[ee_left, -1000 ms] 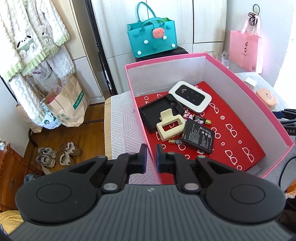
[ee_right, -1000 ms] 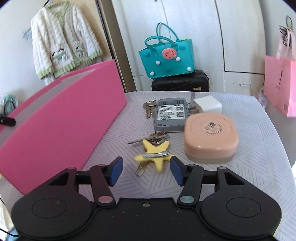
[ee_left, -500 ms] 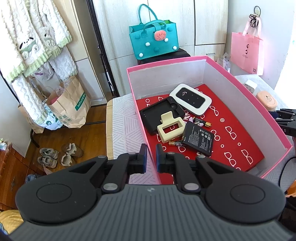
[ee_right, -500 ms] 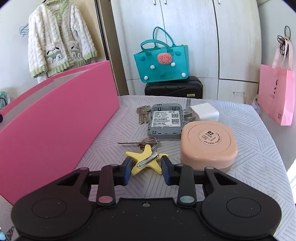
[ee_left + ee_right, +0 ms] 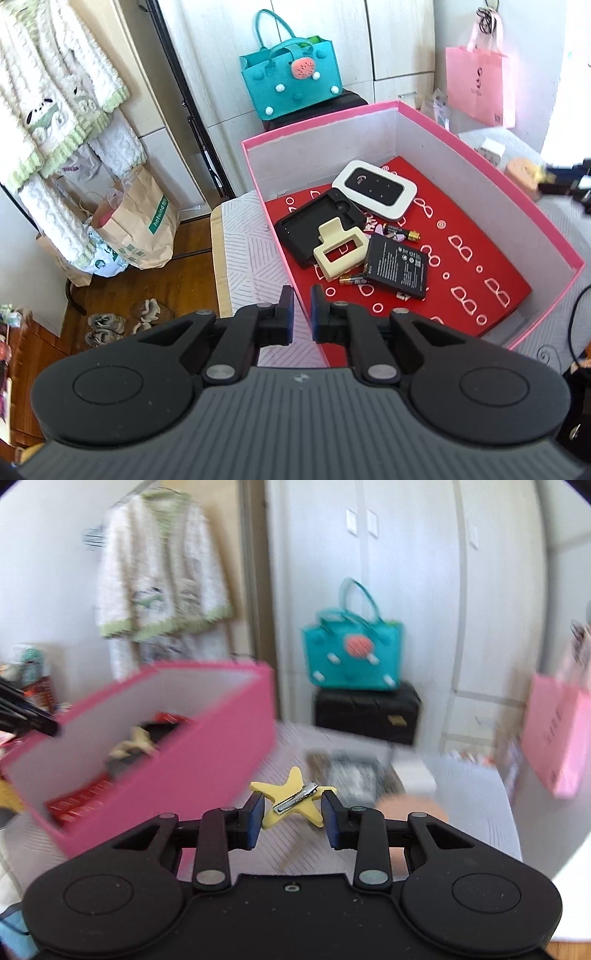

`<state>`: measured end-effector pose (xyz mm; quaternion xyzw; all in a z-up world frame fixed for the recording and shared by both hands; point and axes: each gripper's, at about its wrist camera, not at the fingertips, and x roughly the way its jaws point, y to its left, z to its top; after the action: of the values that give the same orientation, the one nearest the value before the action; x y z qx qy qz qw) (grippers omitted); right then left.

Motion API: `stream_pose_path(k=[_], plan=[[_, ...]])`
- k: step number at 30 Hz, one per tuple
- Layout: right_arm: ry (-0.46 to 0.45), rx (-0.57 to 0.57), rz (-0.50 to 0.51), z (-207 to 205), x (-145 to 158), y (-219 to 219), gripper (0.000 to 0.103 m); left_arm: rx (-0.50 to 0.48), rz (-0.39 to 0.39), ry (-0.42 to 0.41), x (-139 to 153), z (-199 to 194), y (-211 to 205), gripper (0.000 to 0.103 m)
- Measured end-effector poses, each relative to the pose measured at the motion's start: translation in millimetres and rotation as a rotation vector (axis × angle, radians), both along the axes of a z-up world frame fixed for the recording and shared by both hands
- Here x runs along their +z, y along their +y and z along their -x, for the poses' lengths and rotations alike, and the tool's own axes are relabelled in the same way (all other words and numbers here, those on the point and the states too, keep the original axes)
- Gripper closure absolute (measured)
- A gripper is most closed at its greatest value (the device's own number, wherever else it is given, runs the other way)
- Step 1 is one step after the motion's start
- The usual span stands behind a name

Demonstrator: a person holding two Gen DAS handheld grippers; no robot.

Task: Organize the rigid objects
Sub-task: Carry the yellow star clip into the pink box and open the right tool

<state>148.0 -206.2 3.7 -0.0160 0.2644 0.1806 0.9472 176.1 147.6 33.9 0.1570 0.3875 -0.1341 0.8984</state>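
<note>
My left gripper (image 5: 302, 310) is shut on the near left wall of the open pink box (image 5: 491, 162), with one finger on each side of the wall. On the box's red floor lie a white pocket router (image 5: 375, 188), a black cover (image 5: 314, 225), a cream hair claw (image 5: 340, 254), a black battery pack (image 5: 397, 266) and small batteries (image 5: 400, 233). My right gripper (image 5: 293, 812) is shut on a yellow star hair clip (image 5: 293, 786) and holds it above the table, to the right of the pink box (image 5: 192, 760). The right wrist view is motion-blurred.
Blurred on the table beyond the star lie a grey device (image 5: 351, 779), a white charger (image 5: 417, 775) and a peach case (image 5: 410, 808). A teal bag (image 5: 352, 653) sits on a black suitcase (image 5: 365, 712) behind. A pink bag (image 5: 561, 738) hangs at the right.
My right gripper closed on the star clip and lifted it off the table, leaving the keys behind. My left gripper kept its hold on the box wall.
</note>
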Motion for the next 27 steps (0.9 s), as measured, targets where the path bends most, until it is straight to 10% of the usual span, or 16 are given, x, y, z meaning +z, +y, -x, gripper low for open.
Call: stream_pose_path(k=[8, 27], plan=[[0.024, 0.312, -0.014, -11, 61, 50, 0.064, -0.042, -0.037, 0.016, 2, -3, -5, 0.094], [0.234, 0.458, 0.393, -81, 21, 144, 0.060, -0.096, -0.014, 0.012, 1, -1, 3, 0.093]])
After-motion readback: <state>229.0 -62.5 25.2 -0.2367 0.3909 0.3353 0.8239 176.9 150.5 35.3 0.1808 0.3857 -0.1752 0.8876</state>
